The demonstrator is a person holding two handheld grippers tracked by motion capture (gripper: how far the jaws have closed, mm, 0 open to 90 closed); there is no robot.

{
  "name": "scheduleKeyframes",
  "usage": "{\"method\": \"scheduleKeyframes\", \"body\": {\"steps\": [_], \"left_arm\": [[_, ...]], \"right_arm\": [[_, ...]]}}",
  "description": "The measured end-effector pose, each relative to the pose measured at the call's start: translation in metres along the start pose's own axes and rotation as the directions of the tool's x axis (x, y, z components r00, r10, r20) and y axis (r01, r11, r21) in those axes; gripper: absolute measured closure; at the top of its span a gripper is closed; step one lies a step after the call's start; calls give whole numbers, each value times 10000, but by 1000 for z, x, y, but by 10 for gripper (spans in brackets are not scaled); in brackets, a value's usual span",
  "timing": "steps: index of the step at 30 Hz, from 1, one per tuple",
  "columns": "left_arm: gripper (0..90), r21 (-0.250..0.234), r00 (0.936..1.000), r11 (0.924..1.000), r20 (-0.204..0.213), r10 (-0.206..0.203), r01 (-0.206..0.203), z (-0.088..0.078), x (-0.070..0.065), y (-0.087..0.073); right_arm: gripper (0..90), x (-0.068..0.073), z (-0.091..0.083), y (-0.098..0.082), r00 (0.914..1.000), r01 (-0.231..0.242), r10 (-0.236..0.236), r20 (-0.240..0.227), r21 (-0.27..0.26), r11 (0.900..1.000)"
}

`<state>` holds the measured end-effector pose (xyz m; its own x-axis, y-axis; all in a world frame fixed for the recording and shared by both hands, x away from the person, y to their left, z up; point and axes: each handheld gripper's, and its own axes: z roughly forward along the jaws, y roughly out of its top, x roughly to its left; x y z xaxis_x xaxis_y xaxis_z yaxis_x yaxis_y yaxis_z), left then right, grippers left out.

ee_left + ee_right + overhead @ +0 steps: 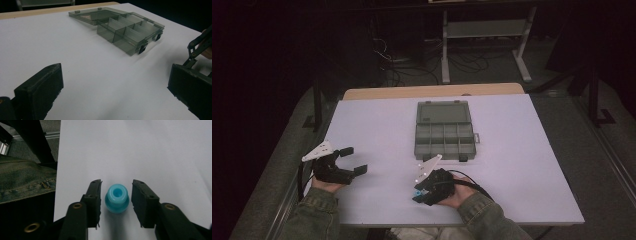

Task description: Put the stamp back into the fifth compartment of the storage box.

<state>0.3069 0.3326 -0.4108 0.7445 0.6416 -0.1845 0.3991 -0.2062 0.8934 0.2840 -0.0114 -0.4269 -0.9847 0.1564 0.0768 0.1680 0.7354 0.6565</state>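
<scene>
Blue knob upright on table between right gripper jaws, 12 o'clock from palm; jaws narrowed, small gaps, not gripping.

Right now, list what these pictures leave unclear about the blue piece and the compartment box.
- Blue piece: in the right gripper view its base is hidden behind its own flange; whether the right tongs touch it is unclear.
- Compartment box: in the high view, too dim and small to tell whether anything lies inside.
- Left tongs: both cut off by the frame edges.
</scene>
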Motion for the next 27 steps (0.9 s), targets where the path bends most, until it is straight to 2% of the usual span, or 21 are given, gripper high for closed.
{"method": "scheduleKeyframes", "body": {"steps": [5, 8, 27], "left_arm": [[0, -28, 10000, 10000, 37, -27, 27, -1, 1, 0], [0, -21, 10000, 10000, 34, -18, 18, 0, 0, 0], [0, -18, 10000, 10000, 27, -24, 24, 0, 0, 0]], "right_arm": [[693, -1, 0, 0, 9998, 29, -29, -187, 11, 10000], [707, -1, -1, 0, 9999, -28, 27, -156, -18, 10000], [712, -5, -13, 6, 9999, -104, 99, -129, -323, 9994]]}}
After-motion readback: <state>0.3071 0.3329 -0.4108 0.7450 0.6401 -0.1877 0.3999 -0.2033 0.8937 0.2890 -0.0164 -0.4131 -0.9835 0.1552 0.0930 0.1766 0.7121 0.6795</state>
